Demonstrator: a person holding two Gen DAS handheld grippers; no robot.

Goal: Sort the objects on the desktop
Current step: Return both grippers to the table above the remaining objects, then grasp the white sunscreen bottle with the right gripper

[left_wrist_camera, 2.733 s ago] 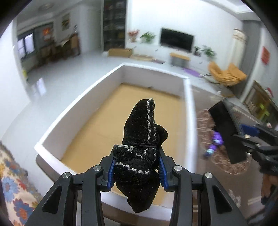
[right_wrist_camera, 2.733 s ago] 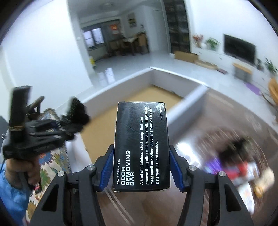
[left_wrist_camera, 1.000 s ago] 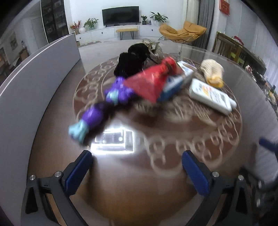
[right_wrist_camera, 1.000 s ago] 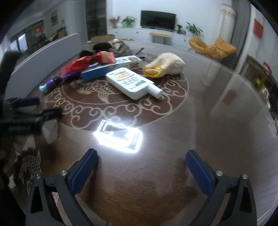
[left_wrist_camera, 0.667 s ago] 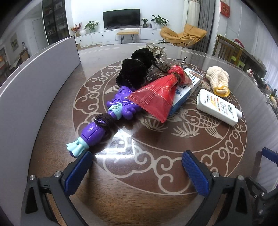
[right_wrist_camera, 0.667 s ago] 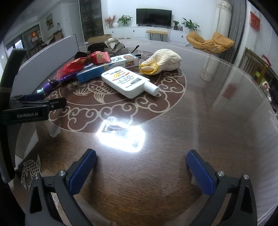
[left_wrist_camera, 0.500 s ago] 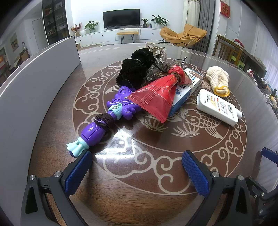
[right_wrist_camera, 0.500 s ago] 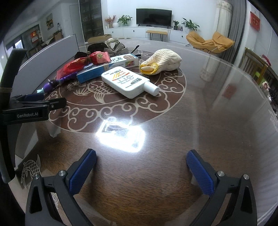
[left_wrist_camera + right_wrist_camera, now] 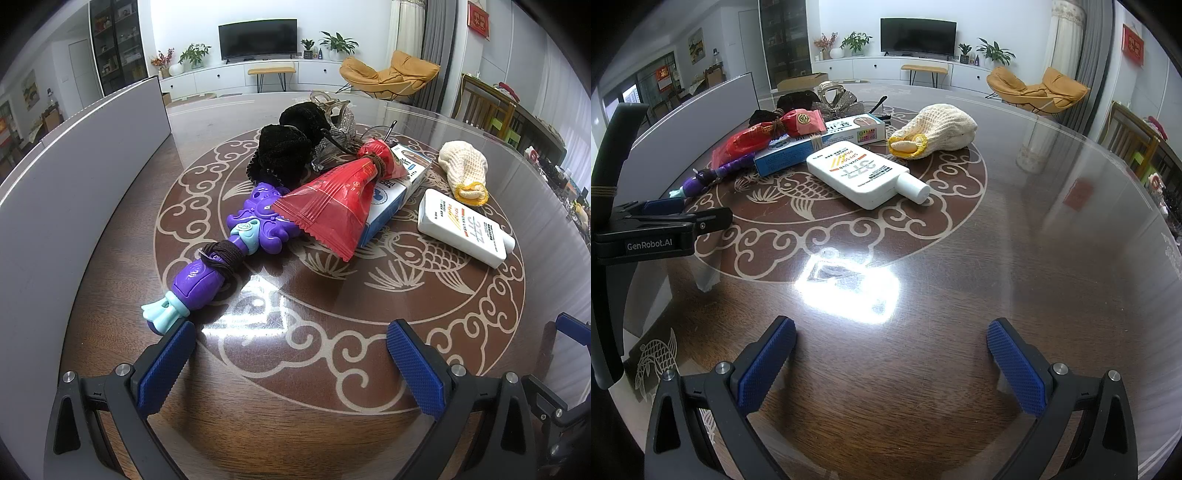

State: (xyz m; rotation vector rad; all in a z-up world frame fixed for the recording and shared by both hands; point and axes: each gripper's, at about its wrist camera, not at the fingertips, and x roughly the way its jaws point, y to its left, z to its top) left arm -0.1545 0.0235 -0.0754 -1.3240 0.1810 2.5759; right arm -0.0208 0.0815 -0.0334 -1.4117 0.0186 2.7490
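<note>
Clutter sat bunched on the far half of the counter point(image 9: 110, 295). Purple toy wand point(image 9: 221, 254) lay nearest the left tongs point(image 9: 291, 354), its teal tail end just ahead of the left pad, long axis running diagonally away up-right toward the pile. Red snack packet point(image 9: 332, 206) draped over a blue-and-white box point(image 9: 391, 195), overlapping the wand's head; black scrunchies point(image 9: 284, 151) behind them. White sunscreen bottle point(image 9: 857, 173) lay flat to the right of the box, cap pointing toward the right side, knitted cream pouch point(image 9: 938, 131) just beyond it. Left tongs were spread wide, empty. Right tongs point(image 9: 890, 358) were also spread wide, empty, well back from everything, bottle the closest item ahead of them. Grey tray wall point(image 9: 74, 155) stood along the counter's left side. Likely next pick: wand for the left, since it lay closer to that hand; grasping across its narrow handle would need the tongs turned square to the diagonal axis.
</note>
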